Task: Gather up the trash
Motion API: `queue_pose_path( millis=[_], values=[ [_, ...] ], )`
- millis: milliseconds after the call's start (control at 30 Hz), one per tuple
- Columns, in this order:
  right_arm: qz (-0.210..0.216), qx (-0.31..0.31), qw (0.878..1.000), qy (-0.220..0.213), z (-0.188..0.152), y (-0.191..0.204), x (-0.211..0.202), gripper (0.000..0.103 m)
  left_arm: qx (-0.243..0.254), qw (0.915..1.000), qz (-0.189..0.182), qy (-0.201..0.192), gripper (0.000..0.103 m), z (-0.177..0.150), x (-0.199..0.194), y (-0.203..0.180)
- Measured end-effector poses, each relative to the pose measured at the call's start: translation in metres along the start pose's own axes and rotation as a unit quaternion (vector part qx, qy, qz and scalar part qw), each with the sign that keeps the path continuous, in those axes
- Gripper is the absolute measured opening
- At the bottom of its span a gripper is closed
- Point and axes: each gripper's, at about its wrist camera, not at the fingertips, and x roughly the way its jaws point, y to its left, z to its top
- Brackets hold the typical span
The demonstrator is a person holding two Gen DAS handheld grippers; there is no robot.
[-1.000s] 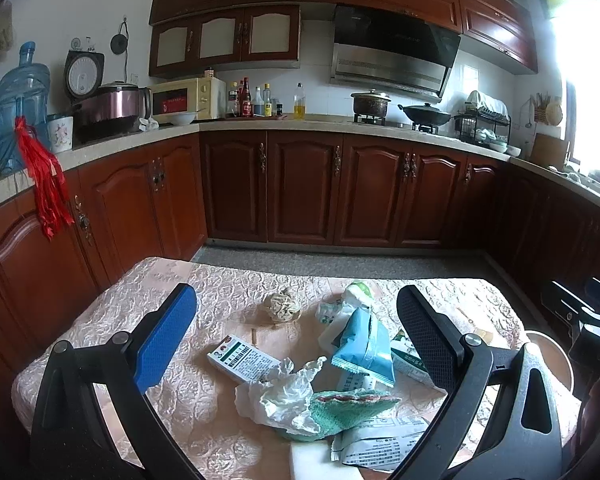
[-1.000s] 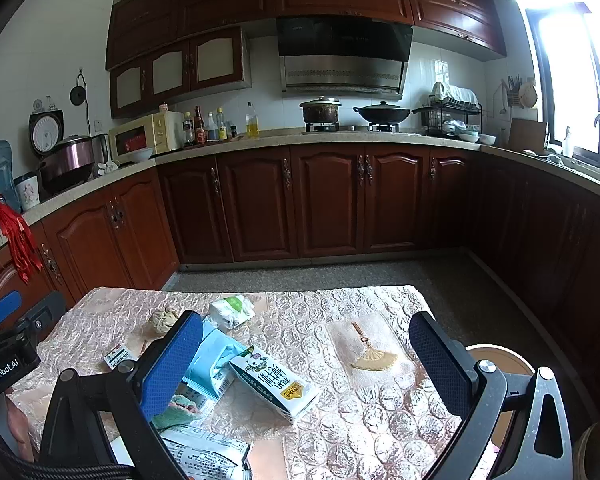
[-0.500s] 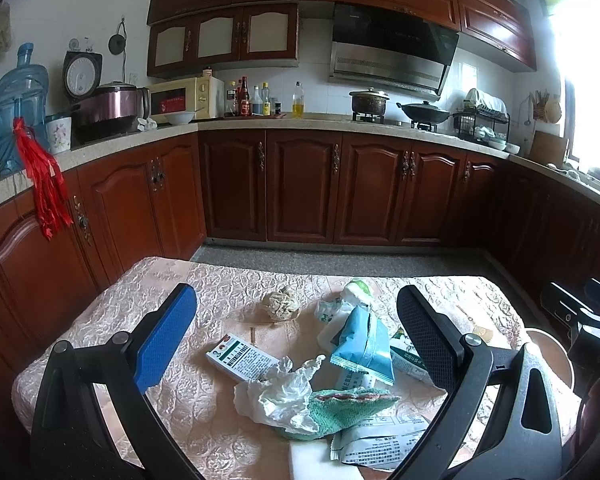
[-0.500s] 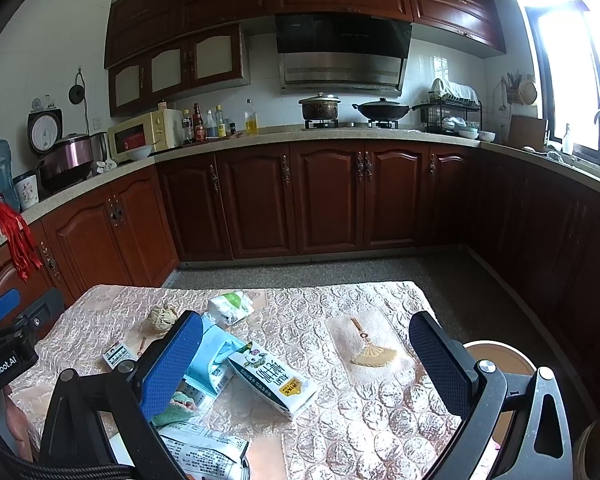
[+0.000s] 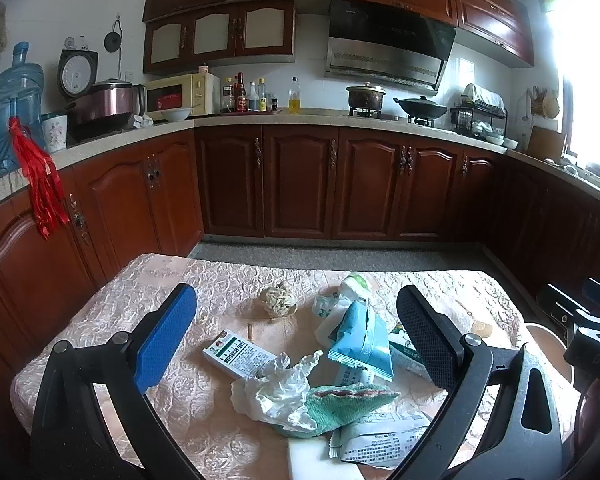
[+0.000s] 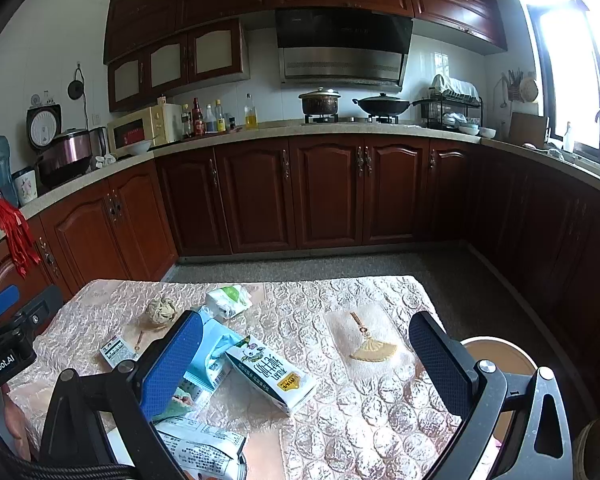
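Trash lies scattered on a table with a pink embossed cloth point(image 5: 112, 312). In the left wrist view I see a crumpled paper ball point(image 5: 278, 300), a small white box point(image 5: 238, 354), a crumpled white plastic bag point(image 5: 278, 392), a blue packet point(image 5: 362, 340) and a green knitted piece point(image 5: 348, 398). My left gripper point(image 5: 296, 322) hovers open above them, holding nothing. In the right wrist view a milk carton point(image 6: 270, 374) lies on its side, with a green-and-white packet point(image 6: 228, 300) farther back. My right gripper point(image 6: 306, 344) is open and empty above the carton.
A fan-shaped straw ornament point(image 6: 372, 350) lies on the cloth at the right. A round tan bin point(image 6: 500, 354) stands beside the table's right edge. Dark wooden cabinets point(image 6: 324, 196) ring the room, with grey floor point(image 6: 320, 266) between them and the table.
Both grippers have drifted very slightly; the scene shifts by a few pixels. Nothing on the table has moved and both stay open.
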Motion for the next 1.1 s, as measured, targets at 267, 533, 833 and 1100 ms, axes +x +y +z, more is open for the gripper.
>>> queue_pose_path(
  millis=[267,533,833,1100],
  values=[
    [0.006,0.011,1.000,0.001,-0.002,-0.002,0.002,0.102,0.000,1.0000,0.000,0.000,0.100,0.000,0.000,0.000],
    [0.003,0.009,1.000,0.009,-0.002,-0.003,0.004,0.102,-0.002,1.0000,-0.002,0.005,0.100,-0.005,0.006,-0.001],
    [0.002,0.004,1.000,0.010,-0.006,-0.002,0.010,0.102,-0.005,0.9996,-0.015,0.023,0.100,-0.010,0.011,0.004],
    [0.006,0.000,1.000,0.031,-0.012,-0.009,0.022,0.102,-0.022,0.9958,-0.037,0.080,0.100,-0.010,0.028,0.032]
  ],
)
